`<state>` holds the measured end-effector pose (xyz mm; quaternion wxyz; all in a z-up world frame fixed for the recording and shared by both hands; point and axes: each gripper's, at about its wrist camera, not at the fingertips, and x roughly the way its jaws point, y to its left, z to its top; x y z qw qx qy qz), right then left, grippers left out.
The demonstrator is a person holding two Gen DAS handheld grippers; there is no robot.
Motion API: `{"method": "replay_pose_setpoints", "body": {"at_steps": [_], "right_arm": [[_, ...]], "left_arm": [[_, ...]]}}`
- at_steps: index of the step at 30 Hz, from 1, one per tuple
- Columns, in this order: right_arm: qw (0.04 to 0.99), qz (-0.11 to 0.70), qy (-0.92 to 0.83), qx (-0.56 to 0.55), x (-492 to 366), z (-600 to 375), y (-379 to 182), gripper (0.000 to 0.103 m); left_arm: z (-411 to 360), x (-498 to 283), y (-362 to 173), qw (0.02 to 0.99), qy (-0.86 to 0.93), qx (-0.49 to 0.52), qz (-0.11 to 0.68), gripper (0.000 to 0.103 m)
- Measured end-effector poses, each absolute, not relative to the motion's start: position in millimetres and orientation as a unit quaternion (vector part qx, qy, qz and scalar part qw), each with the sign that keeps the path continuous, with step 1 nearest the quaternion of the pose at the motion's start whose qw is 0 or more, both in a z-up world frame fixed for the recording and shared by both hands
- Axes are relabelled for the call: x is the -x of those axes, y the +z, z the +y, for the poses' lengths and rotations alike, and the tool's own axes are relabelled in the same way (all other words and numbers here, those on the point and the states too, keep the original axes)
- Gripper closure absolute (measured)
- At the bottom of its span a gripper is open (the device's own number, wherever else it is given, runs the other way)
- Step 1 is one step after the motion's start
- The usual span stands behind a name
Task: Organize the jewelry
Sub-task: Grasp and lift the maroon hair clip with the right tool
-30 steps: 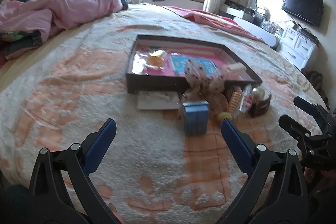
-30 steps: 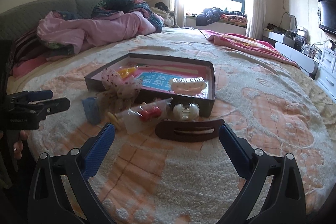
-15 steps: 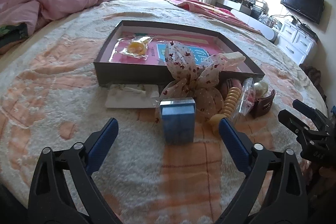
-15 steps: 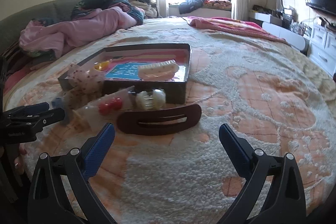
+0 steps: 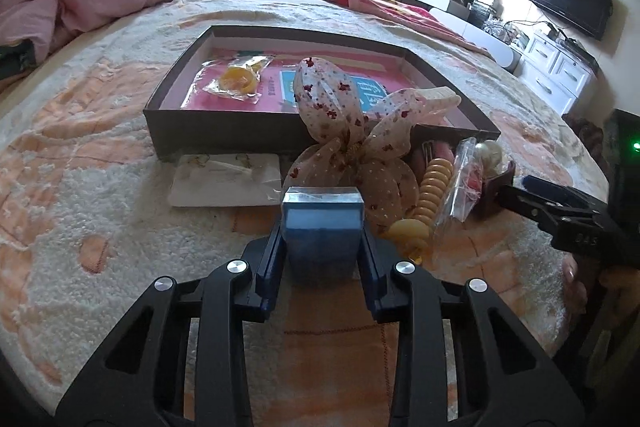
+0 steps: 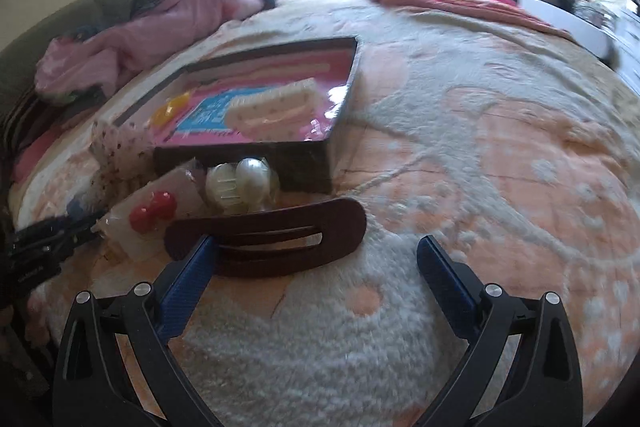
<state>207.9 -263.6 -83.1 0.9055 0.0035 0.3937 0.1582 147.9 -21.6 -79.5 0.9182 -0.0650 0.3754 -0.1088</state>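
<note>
Left gripper (image 5: pixel 322 241), wide a second ago, closing on small blue box (image 5: pixel 322 223) before tray (image 5: pixel 224 137); pickup beginning. Right gripper (image 6: pixel 316 267) open, empty.

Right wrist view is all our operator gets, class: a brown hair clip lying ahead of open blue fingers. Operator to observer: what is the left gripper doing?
Observer: The left gripper has its jaws closing on a blue box that stands between its pads.
Operator: What lies left of that box?
Observer: A white card, flat on the bedspread against the tray front wall.
Operator: And to its right?
Observer: A yellow beaded clip beside the spotted bow.
</note>
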Motion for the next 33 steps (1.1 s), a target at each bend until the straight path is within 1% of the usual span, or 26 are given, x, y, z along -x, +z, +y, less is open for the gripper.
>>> {"method": "replay_pose_setpoints", "body": {"at_steps": [3,9,10,11,14,15,17,18,20,23,26,31,33], "right_arm": [[0.902,0.389,0.187,0.025,-211,-256,-83,0.006],[0.891,0.397,0.221,0.017,-215,-253,-87,0.007],[0.891,0.395,0.224,0.016,-214,-253,-86,0.01],[0.89,0.393,0.23,0.016,-212,-253,-85,0.02],[0.891,0.386,0.238,0.022,-203,-250,-82,0.034],[0.893,0.383,0.237,0.026,-199,-250,-81,0.036],[0.894,0.38,0.236,0.022,-193,-253,-78,0.048],[0.894,0.379,0.237,0.017,-190,-256,-77,0.051],[0.894,0.38,0.238,0.004,-182,-262,-75,0.06],[0.892,0.38,0.244,-0.002,-171,-264,-73,0.069],[0.888,0.38,0.258,0.013,-159,-260,-72,0.073],[0.872,0.379,0.307,0.046,-143,-239,-72,0.073],[0.869,0.372,0.318,0.079,-137,-224,-73,0.073]], "left_arm": [[-21,-149,-80,0.918,-0.109,0.065,0.376,0.078],[-21,-149,-80,0.918,-0.109,0.065,0.375,0.078],[-21,-149,-80,0.918,-0.109,0.065,0.375,0.078],[-21,-149,-80,0.919,-0.108,0.063,0.375,0.078],[-21,-150,-79,0.919,-0.108,0.061,0.374,0.078],[-22,-149,-78,0.919,-0.109,0.061,0.374,0.078],[-21,-149,-77,0.92,-0.11,0.059,0.372,0.078],[-21,-148,-76,0.92,-0.111,0.06,0.371,0.078],[-20,-147,-75,0.92,-0.114,0.062,0.37,0.078],[-21,-143,-72,0.92,-0.117,0.062,0.368,0.078],[-19,-140,-69,0.921,-0.119,0.065,0.366,0.078],[-13,-135,-66,0.921,-0.119,0.071,0.364,0.078],[-12,-134,-65,0.921,-0.118,0.072,0.363,0.078]]}}
